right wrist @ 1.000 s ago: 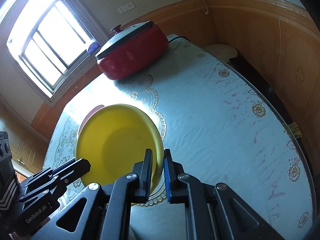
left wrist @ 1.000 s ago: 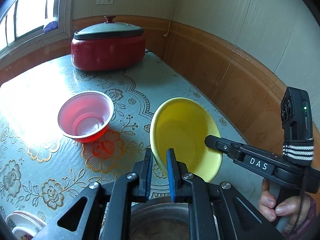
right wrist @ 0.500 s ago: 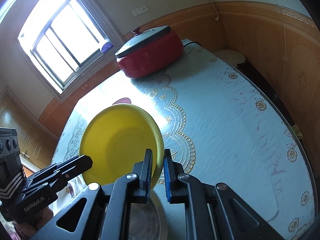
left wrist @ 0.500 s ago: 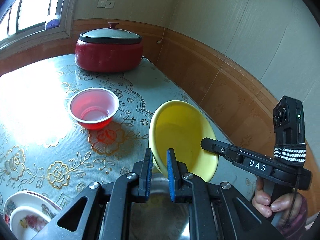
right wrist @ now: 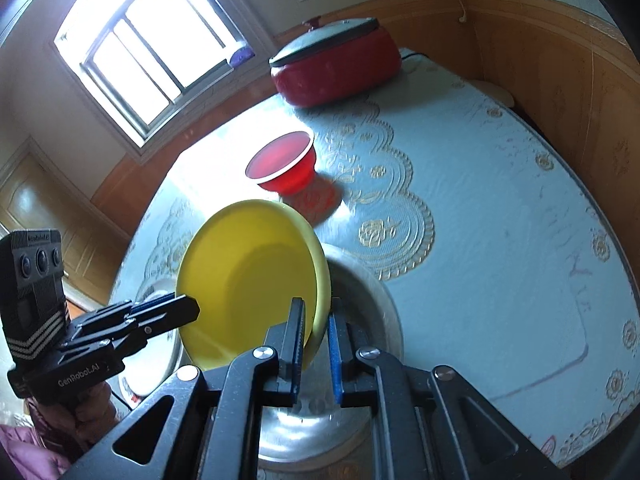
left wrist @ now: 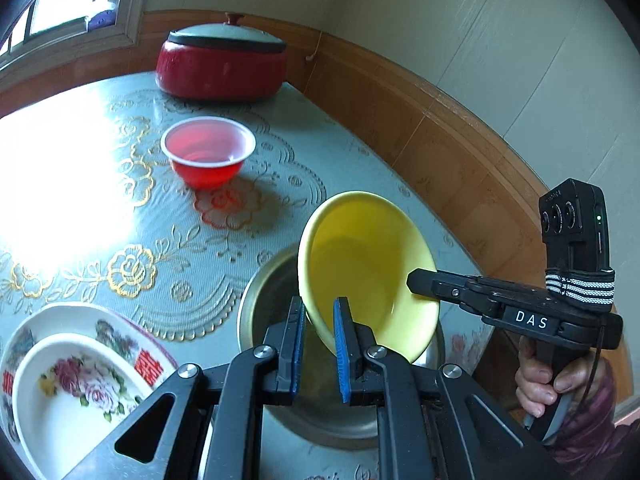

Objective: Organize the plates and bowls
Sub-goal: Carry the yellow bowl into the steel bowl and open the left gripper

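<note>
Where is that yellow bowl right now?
The yellow bowl is tilted in the air above a metal basin, its rim between both grippers' fingers, nearer than the red bowl.

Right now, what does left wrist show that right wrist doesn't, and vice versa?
Left wrist only: the floral white dishes nested at lower left, and the hand holding the right gripper.

Right wrist only: the full window, a wooden door at far left, and the left gripper seen from outside.

Both: the yellow bowl tilted over the metal basin, with fingers of both grippers at its rim, plus the red bowl and red lidded pot on the table.
</note>
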`<act>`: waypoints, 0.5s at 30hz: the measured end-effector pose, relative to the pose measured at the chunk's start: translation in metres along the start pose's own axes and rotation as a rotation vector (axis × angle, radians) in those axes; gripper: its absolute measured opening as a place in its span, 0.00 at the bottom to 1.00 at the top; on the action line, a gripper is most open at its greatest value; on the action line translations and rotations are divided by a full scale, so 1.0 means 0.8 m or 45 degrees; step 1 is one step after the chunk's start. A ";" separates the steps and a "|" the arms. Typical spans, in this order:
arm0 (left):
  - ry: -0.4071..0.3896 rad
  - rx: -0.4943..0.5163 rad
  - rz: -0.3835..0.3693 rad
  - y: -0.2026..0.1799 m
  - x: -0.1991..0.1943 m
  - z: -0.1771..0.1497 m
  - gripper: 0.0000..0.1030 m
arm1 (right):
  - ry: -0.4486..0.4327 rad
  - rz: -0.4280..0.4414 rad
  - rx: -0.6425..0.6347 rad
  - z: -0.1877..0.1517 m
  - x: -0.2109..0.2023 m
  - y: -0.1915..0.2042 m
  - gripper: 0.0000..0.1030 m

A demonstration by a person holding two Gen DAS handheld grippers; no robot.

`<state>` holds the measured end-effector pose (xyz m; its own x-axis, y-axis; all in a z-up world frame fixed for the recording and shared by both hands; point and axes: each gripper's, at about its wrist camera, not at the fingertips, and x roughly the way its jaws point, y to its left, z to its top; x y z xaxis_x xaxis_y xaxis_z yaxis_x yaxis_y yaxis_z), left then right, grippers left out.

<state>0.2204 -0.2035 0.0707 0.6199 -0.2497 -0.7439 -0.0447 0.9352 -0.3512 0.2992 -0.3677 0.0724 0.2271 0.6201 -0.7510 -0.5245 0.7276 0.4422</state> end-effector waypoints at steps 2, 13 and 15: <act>0.023 0.005 -0.010 0.001 0.002 -0.008 0.13 | 0.034 -0.018 -0.001 -0.008 0.005 0.000 0.12; 0.111 0.034 0.033 0.004 0.023 -0.032 0.24 | 0.107 -0.160 -0.039 -0.028 0.027 0.007 0.18; 0.114 0.041 0.028 0.004 0.024 -0.034 0.28 | 0.101 -0.172 -0.051 -0.028 0.025 0.010 0.23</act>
<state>0.2110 -0.2124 0.0401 0.5462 -0.2492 -0.7997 -0.0318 0.9479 -0.3170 0.2811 -0.3560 0.0498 0.2330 0.4913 -0.8393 -0.5262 0.7894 0.3160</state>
